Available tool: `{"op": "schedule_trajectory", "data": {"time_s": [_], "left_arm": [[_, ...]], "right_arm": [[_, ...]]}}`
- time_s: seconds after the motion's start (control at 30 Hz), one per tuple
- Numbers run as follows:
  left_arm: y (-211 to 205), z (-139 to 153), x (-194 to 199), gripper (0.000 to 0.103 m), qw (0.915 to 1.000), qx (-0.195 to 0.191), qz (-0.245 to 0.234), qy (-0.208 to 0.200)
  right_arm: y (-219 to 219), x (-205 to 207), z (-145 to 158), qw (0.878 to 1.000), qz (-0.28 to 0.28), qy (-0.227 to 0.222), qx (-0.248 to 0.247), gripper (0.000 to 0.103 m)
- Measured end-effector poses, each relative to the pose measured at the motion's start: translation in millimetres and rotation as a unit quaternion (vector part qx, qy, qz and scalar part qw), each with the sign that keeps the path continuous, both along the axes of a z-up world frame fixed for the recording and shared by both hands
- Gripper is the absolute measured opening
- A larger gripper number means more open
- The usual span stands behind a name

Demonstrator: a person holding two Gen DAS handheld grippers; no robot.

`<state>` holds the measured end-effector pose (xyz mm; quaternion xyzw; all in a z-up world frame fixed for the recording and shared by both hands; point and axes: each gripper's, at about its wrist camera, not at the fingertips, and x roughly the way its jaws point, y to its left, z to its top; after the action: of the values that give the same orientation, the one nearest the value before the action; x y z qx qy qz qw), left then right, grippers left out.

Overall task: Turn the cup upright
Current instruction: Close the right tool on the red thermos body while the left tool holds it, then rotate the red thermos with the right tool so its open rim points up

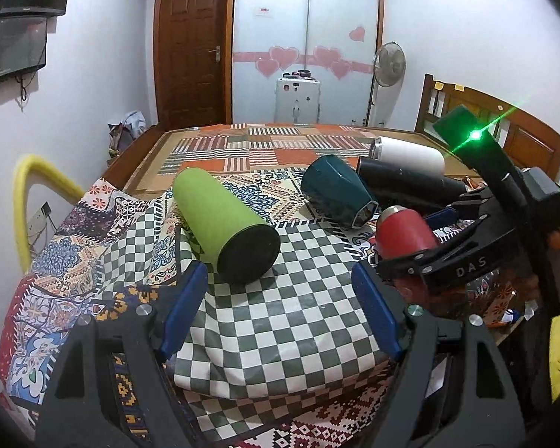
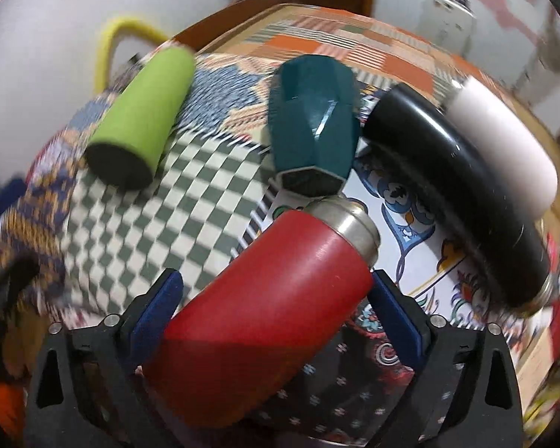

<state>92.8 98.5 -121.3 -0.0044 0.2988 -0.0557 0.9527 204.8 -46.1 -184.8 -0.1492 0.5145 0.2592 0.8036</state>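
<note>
Several cups lie on their sides on the patterned cloth. A red cup (image 2: 272, 298) with a steel rim sits tilted between my right gripper's (image 2: 276, 295) blue pads, which are shut on its body; it also shows in the left wrist view (image 1: 405, 233). A green cup (image 1: 224, 220) lies just ahead of my left gripper (image 1: 280, 310), which is open and empty. A teal faceted cup (image 1: 336, 190), a black cup (image 1: 410, 183) and a white cup (image 1: 407, 153) lie behind. The right wrist view is motion-blurred.
The cups rest on a checkered cloth (image 1: 298, 328) over layered patterned fabrics on a bed. A wooden headboard (image 1: 504, 119) stands at the right, a yellow padded rail (image 1: 26, 186) at the left, a fan (image 1: 388, 63) and white appliance (image 1: 296, 99) at the back.
</note>
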Motion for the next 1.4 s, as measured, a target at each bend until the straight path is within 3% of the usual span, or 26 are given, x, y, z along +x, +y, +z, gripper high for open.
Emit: {"op": "schedule_trajectory", "data": {"time_s": [0.07, 0.23, 0.33, 0.4, 0.57, 0.77, 1.03, 1.4], "left_arm": [[-2.5, 1.4, 0.7, 0.079, 1.0000, 0.000, -0.002, 0.001], [-10.2, 4.7, 0.3, 0.079, 1.0000, 0.007, -0.004, 0.001], [-14.7, 6.6, 1.0, 0.079, 0.9999, 0.008, -0.006, 0.001], [-17.5, 7.3, 1.5, 0.080, 0.9999, 0.009, -0.008, 0.002], [-25.1, 8.5, 1.5, 0.080, 0.9998, 0.015, -0.012, 0.002], [-31.5, 11.7, 3.6, 0.080, 0.9997, 0.020, -0.013, 0.000], [-33.4, 22.5, 9.5, 0.080, 0.9999, 0.003, -0.008, -0.013], [-41.4, 26.8, 13.3, 0.083, 0.9996, 0.005, -0.002, -0.027]], "right_arm": [[-7.1, 0.2, 1.2, 1.000, 0.008, 0.004, 0.005, 0.083], [-25.3, 6.3, 2.2, 0.999, -0.013, 0.023, 0.034, 0.076], [-31.5, 4.9, 1.2, 0.998, -0.039, 0.025, 0.037, 0.078], [-32.8, 8.5, -4.0, 0.997, -0.057, 0.044, 0.033, 0.087], [-33.3, 7.2, -15.4, 0.994, -0.052, 0.073, 0.059, 0.082], [-29.4, -2.5, -4.1, 0.996, -0.032, 0.035, 0.071, 0.061], [-47.2, -23.7, 24.7, 0.993, -0.028, -0.041, 0.106, 0.060], [-43.8, -30.6, 58.8, 0.976, -0.028, -0.155, 0.148, 0.059]]}}
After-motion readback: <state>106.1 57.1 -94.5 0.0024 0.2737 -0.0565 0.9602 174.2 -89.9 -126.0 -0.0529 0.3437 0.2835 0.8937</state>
